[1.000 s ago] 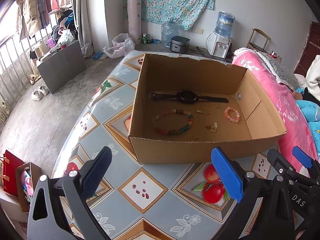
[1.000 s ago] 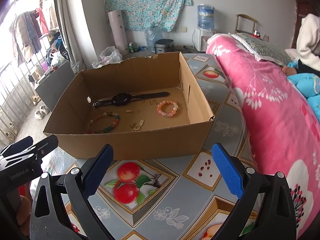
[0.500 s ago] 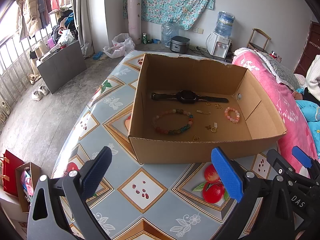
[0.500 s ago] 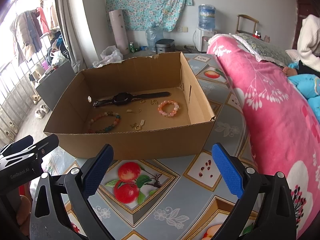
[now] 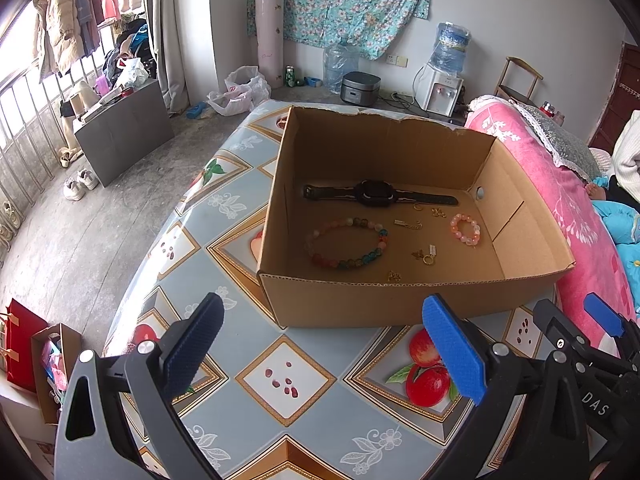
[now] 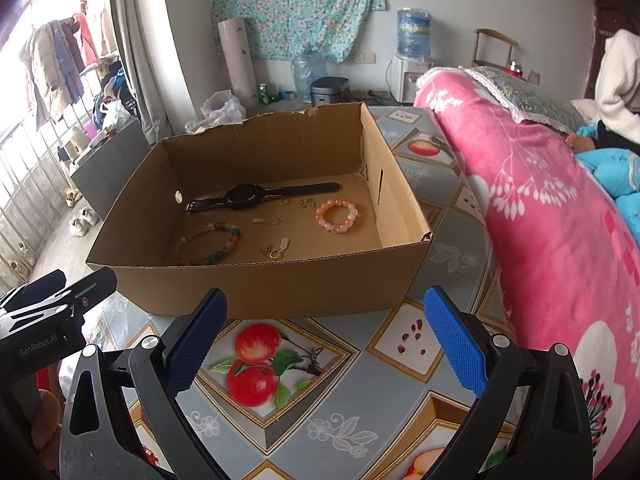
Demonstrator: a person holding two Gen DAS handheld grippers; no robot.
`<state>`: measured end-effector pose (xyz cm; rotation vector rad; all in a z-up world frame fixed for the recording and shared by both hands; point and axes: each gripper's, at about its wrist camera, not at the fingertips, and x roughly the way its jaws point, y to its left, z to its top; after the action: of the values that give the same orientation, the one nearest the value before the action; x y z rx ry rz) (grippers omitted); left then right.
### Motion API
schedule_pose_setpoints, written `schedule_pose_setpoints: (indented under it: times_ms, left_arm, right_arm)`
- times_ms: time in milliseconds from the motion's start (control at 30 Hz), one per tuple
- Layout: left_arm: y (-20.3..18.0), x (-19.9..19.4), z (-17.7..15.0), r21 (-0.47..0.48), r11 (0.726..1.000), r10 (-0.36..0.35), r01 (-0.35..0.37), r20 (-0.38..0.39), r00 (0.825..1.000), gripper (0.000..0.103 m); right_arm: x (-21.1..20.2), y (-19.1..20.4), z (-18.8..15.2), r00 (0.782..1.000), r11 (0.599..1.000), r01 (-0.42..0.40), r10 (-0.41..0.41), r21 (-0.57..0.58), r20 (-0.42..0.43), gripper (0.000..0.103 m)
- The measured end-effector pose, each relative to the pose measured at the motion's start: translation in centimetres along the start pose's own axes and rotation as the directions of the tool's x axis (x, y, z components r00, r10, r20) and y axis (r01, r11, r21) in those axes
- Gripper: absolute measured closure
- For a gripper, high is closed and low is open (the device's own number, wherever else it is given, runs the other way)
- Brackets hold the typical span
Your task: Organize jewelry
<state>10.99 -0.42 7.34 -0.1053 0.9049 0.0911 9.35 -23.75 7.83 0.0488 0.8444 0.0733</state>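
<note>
Left gripper (image 5: 320,344): jaws spread wide, empty, hovering over the tabletop's near edge, short of the box.
Right gripper (image 6: 324,340): released too, nothing held, beside the left; probably poised for a reach inside.
Cardboard box (image 5: 360,300): open-topped, mid-tabletop (image 5: 280,380).
Back wall: black watch (image 5: 376,194), strap flat.
Left of floor: multicoloured bead bracelet (image 5: 346,244).
Right of floor: pink bead bracelet (image 5: 465,229).
Between: small gold pieces (image 5: 426,256), scattered, apart.

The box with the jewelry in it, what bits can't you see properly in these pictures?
- Small gold pieces: too small in both views to tell earrings from charms.
- Multicolored bead bracelet: in the right wrist view, the cardboard box front wall cuts off its near edge.
- Black watch face: too dark to read.
</note>
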Motion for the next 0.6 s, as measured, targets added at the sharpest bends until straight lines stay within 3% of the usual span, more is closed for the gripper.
schedule_pose_setpoints:
  times_ms: [600]
  left_arm:
    - [-0.20,0.31,-0.15,-0.003,1.000,-0.004,0.004,-0.006,1.000,0.005]
  right_arm:
    - [0.15,0.03,-0.02,1.000,1.000,-0.003,0.003,-0.006,-0.003,0.008]
